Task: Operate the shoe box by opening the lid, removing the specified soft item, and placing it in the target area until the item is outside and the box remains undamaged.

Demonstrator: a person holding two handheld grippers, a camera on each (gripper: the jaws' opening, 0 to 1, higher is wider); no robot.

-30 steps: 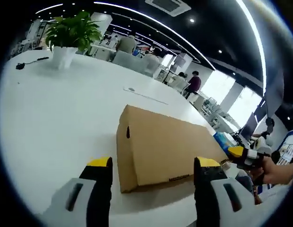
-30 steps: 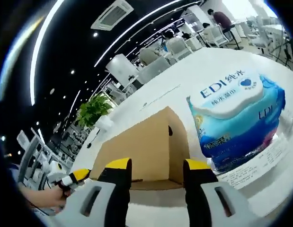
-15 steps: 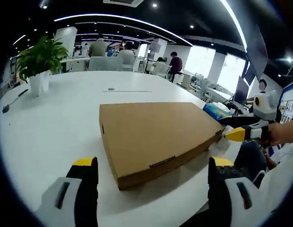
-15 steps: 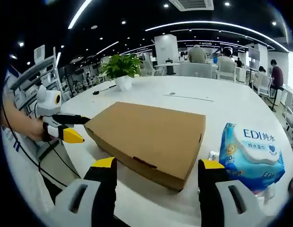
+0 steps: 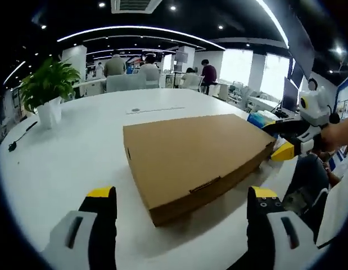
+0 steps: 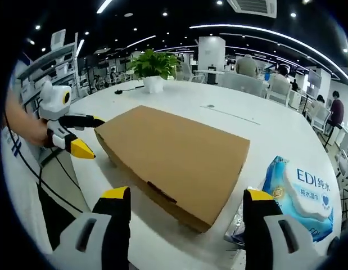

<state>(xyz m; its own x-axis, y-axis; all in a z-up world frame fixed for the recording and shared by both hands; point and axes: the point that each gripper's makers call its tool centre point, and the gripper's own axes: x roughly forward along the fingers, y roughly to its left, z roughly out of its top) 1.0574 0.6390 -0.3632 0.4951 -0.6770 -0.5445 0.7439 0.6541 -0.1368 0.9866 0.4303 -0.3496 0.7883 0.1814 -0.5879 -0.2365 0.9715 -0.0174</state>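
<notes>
A: Shoe box (image 5: 196, 160) status?
B: Lid is kept closed; the box is laid flat on the white counter (image 5: 67, 152), close to its near edge.

A: Grippers?
B: Left gripper (image 5: 179, 205) is spread wide, nothing held, box seen between its jaws. Right gripper (image 6: 185, 205) is also spread wide and empty.

A: Anything beside the box?
B: A blue wipes pack (image 6: 303, 194) is set just beside the box's end. A potted plant (image 6: 152, 68) is placed well apart, toward the far edge.

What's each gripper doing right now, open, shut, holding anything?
Left gripper: open, holding nothing, jaws apart before the closed shoe box.
Right gripper: open, holding nothing, facing the box beside the wet wipes pack.
</notes>
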